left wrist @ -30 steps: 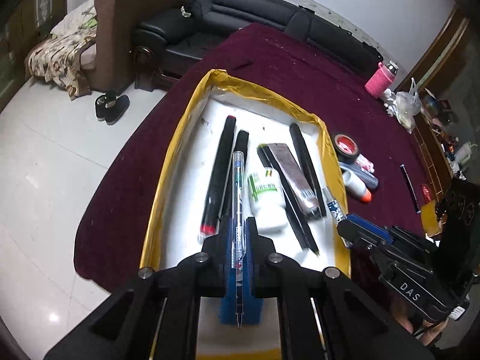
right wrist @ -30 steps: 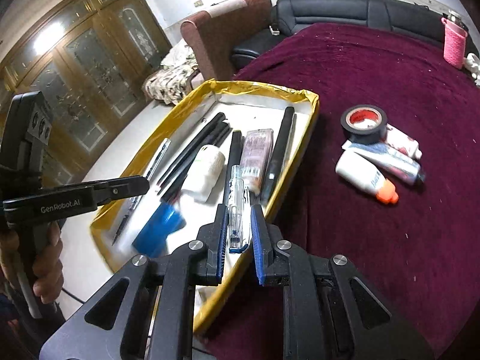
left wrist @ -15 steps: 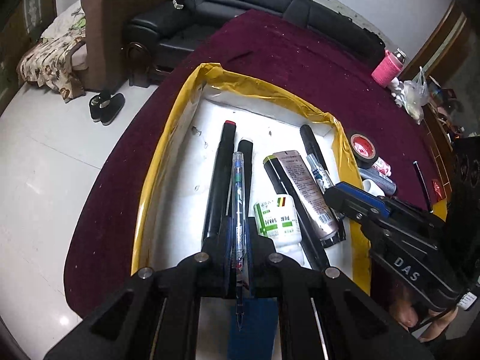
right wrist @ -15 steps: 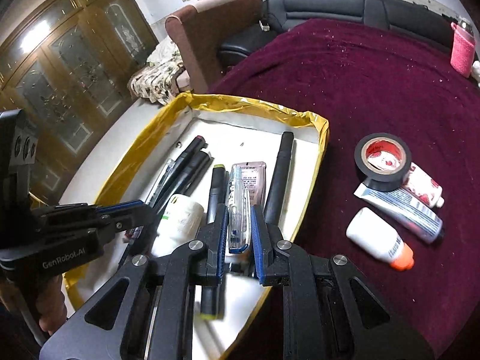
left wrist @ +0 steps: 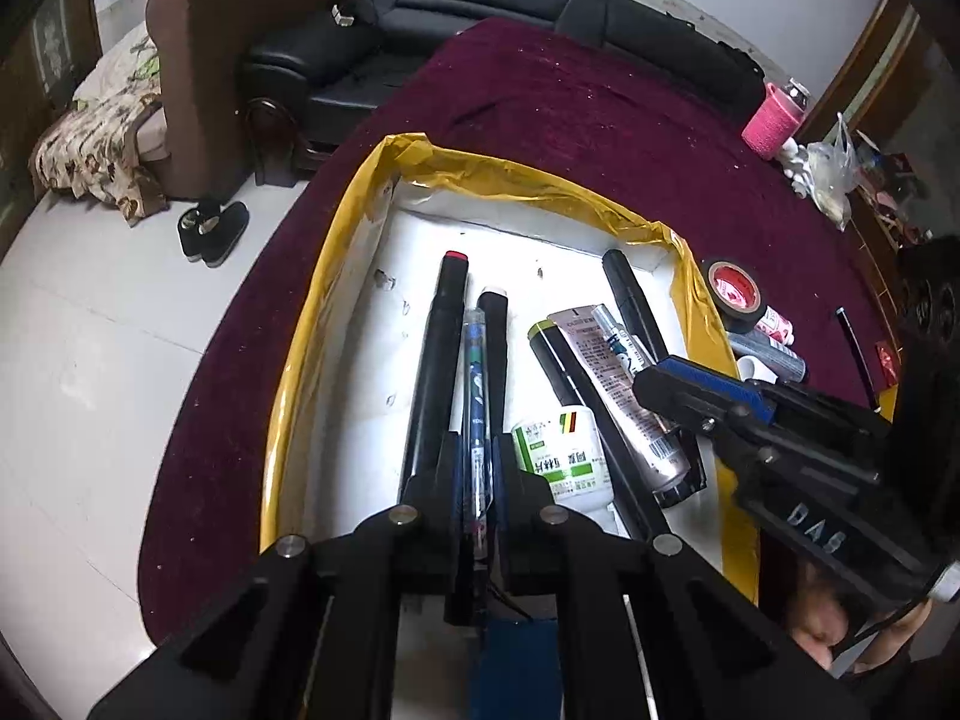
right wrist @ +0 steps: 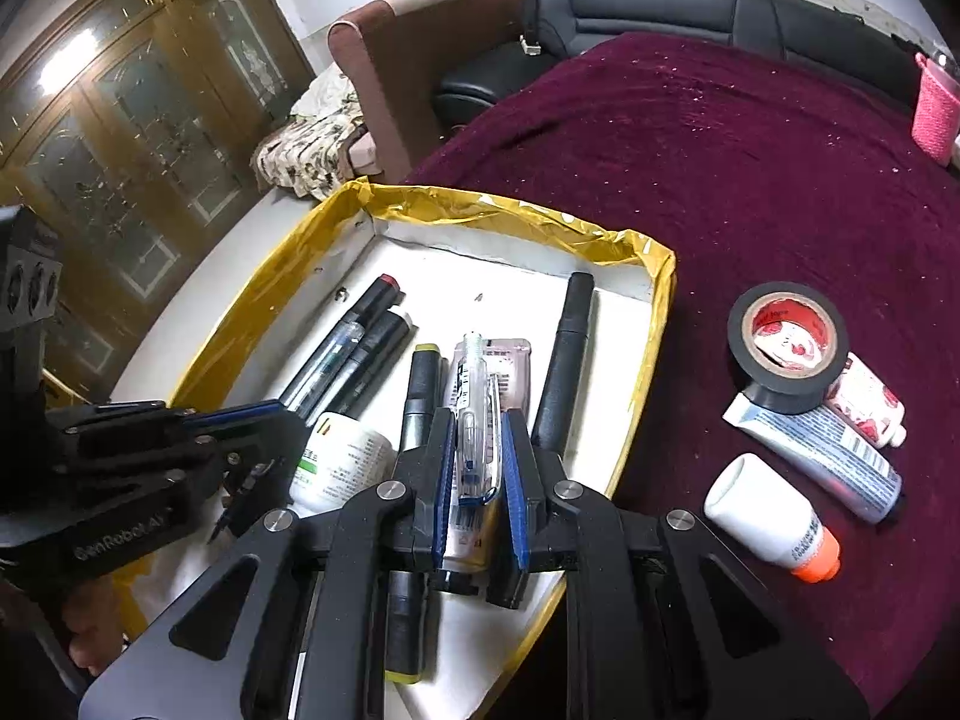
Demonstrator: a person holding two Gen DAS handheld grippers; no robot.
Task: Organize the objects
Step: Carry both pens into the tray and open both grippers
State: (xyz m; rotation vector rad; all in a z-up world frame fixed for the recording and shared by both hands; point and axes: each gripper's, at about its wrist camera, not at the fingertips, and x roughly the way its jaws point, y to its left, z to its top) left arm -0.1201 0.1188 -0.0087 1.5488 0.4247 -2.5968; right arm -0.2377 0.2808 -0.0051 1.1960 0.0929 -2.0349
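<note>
A white tray with a yellow taped rim (left wrist: pixel 336 276) (right wrist: pixel 660 300) sits on the maroon table and holds several black markers, a white bottle (left wrist: pixel 561 456) (right wrist: pixel 342 462) and a tube (left wrist: pixel 618 384). My left gripper (left wrist: pixel 477 450) is shut on a clear blue pen (left wrist: pixel 474 372) low over the tray between two black markers. My right gripper (right wrist: pixel 474 444) is shut on a clear correction-tape pen (right wrist: pixel 474 408) over the tube in the tray's right half. Each gripper shows in the other's view, the right one (left wrist: pixel 720 396) and the left one (right wrist: pixel 228 426).
On the cloth right of the tray lie a black tape roll (right wrist: pixel 786 342), two tubes (right wrist: pixel 816 456) and a white bottle with an orange cap (right wrist: pixel 768 516). A pink cup (left wrist: pixel 774 120) stands far right. A sofa (left wrist: pixel 480 12) and armchair (left wrist: pixel 198 60) lie beyond the table.
Both grippers have moved forward and down into the tray, still holding their pens. The right gripper moved left from the tray's near edge to over the tube.
</note>
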